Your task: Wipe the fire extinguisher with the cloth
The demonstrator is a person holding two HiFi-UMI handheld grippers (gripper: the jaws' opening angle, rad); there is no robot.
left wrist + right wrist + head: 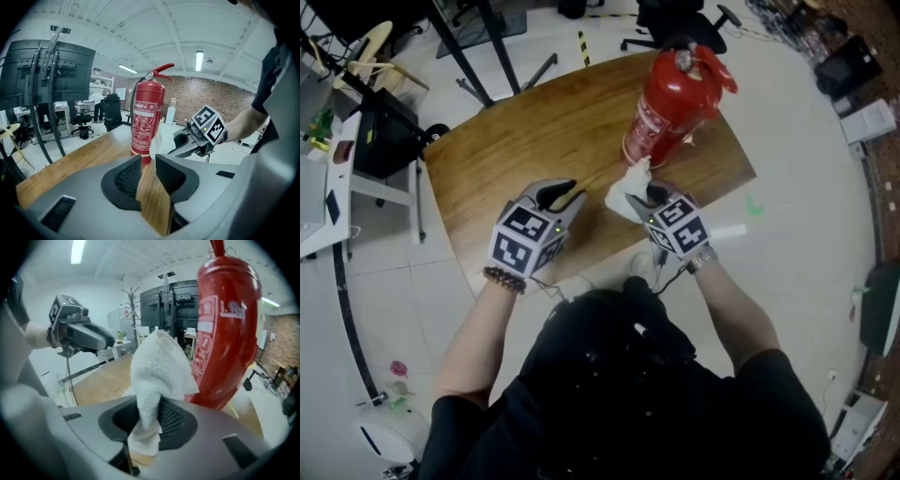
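Observation:
A red fire extinguisher (672, 105) stands upright on the wooden table (516, 150), also seen as the extinguisher (146, 119) ahead of my left gripper and the extinguisher (225, 329) close on the right of my right gripper. A white cloth (625, 194) is pinched between the jaws of my right gripper (651, 198), just short of the extinguisher's base; the cloth (157, 373) bunches up above the pads. My left gripper (566, 194) hovers over the table to the left, its jaws slightly apart with only bare tabletop between the left gripper's (147, 166) pads.
A black stand's legs (478, 56) and an office chair (675, 23) sit beyond the table's far edge. A desk with clutter (328, 150) is at the left. Pale floor surrounds the table.

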